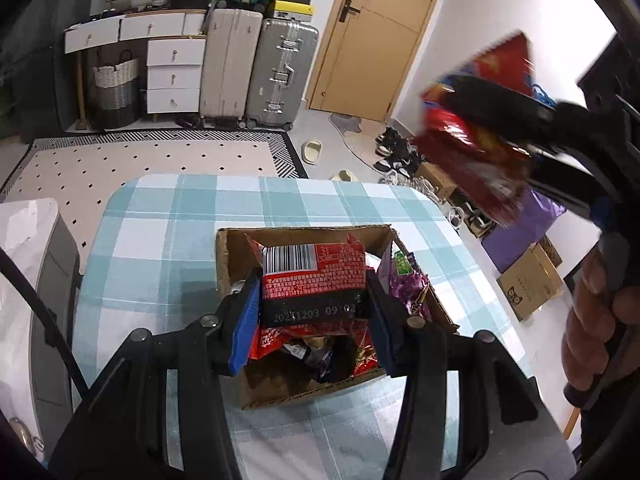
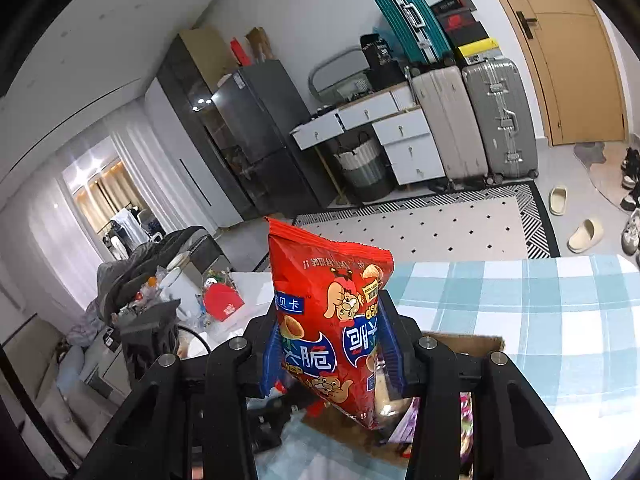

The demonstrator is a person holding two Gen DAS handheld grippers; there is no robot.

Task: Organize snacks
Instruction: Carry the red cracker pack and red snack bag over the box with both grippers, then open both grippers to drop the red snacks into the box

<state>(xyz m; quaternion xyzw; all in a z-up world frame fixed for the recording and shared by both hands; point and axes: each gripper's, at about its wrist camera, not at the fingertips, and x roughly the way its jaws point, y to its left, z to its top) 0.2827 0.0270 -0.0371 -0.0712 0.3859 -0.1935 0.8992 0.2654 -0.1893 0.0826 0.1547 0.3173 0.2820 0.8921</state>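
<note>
A cardboard box [image 1: 230, 256] with several snack packets stands on the blue checked tablecloth [image 1: 160, 240]. My left gripper [image 1: 314, 312] is shut on a red-and-black snack packet [image 1: 314, 276] with a barcode, held just above the box. My right gripper [image 2: 332, 350] is shut on a red chip bag [image 2: 328, 304] with cartoon figures, held upright in the air. In the left wrist view that bag [image 1: 476, 152] hangs high at the right, above the table's far right corner. The box's edge [image 2: 464, 342] shows below the right gripper.
Purple packets [image 1: 404, 280] lie in the box's right side. Beyond the table are a patterned rug [image 1: 160, 160], suitcases [image 1: 280, 68], white drawers [image 1: 174, 74], a door [image 1: 376, 32] and shoes [image 1: 394, 152]. A cluttered side table [image 2: 216, 300] stands left of the table.
</note>
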